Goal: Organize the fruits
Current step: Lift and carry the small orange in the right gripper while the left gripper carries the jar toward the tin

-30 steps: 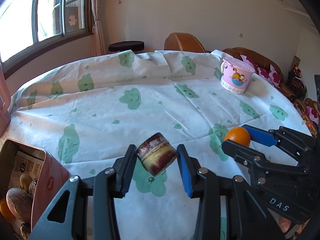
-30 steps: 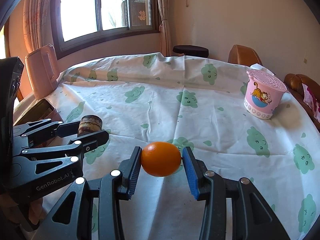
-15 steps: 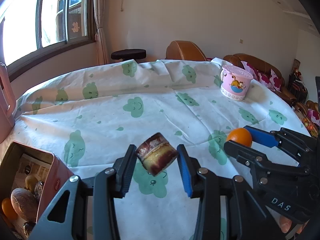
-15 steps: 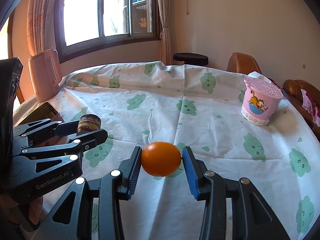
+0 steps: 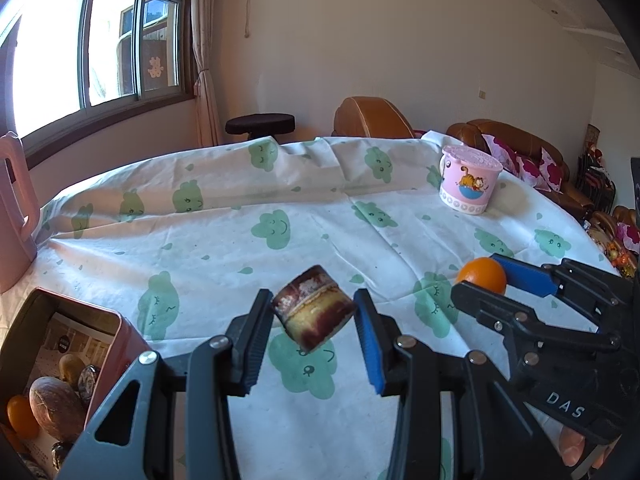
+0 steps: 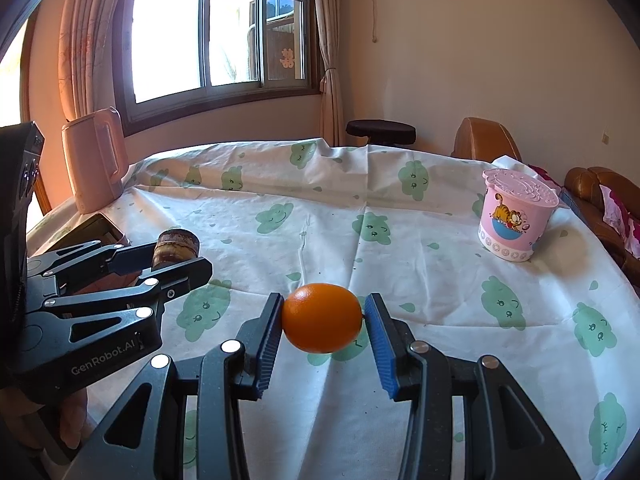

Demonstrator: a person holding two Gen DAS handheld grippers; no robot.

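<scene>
Left wrist view: the left gripper (image 5: 314, 320) clamps a tilted brown-and-cream cylindrical item (image 5: 313, 313) above the cloud-print tablecloth (image 5: 224, 240), and the grasp looks the same as a second ago. What differs is the framing: more wall and window now show, the pink lidded cup (image 5: 469, 181) sits lower in the picture, and a pink jug (image 5: 14, 216) has come into sight at the left edge. The open red tin (image 5: 60, 364) at lower left holds an orange and several brownish fruits. To the right, the right gripper (image 5: 486, 280) grips an orange (image 5: 482, 275); its body reads "DAS".

Right wrist view: the right gripper (image 6: 323, 320) pinches the orange (image 6: 322, 318) held clear of the cloth, unchanged in the grasp. The left gripper (image 6: 176, 254), marked "GenRobot.AI", holds the cylindrical item (image 6: 175, 245) near the jug (image 6: 94, 160). The cup (image 6: 516, 214) bears a cartoon orange cat
</scene>
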